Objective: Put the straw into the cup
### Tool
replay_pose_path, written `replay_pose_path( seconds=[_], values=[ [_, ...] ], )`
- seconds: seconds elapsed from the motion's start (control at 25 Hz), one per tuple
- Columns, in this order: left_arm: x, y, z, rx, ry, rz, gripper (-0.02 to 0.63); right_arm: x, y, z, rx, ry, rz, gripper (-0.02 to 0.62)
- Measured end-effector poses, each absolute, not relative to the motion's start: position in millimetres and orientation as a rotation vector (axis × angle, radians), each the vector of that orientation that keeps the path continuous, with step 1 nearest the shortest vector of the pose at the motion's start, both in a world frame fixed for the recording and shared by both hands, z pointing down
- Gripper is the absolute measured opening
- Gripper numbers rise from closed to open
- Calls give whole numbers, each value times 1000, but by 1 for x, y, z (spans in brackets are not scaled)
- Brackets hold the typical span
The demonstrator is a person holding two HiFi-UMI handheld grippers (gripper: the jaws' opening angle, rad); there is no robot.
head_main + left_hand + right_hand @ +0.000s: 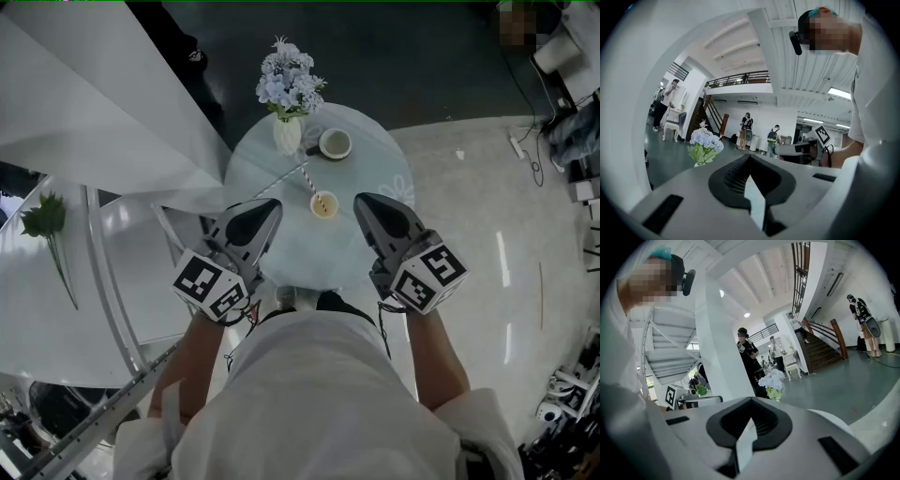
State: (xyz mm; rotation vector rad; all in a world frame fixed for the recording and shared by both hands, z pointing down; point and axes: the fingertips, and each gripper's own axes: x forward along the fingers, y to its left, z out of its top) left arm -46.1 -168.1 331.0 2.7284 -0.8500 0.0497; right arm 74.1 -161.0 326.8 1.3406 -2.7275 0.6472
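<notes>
Fingers (255,228) shut tight on nothing, the left gripper (275,202) and right gripper (360,199) hang almost level over the tabletop's (380,173) near edge, the cup (323,205) with the straw (310,182) leaning in it standing on bare glass just beyond, between their tips, open floor (469,206) to the right.

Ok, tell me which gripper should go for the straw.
Left, probably. The striped straw sits on the left side of the cup, nearer the left gripper; the right gripper would have to reach past the cup. Both are shut and empty.
</notes>
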Motion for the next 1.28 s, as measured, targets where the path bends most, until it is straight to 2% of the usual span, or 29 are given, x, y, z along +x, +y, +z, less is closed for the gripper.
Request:
replay_pose_path(
  seconds=[1.28],
  values=[
    [-43, -167, 342, 2709, -846, 72, 21, 62, -162, 336, 1258, -2731, 653, 19]
  ],
)
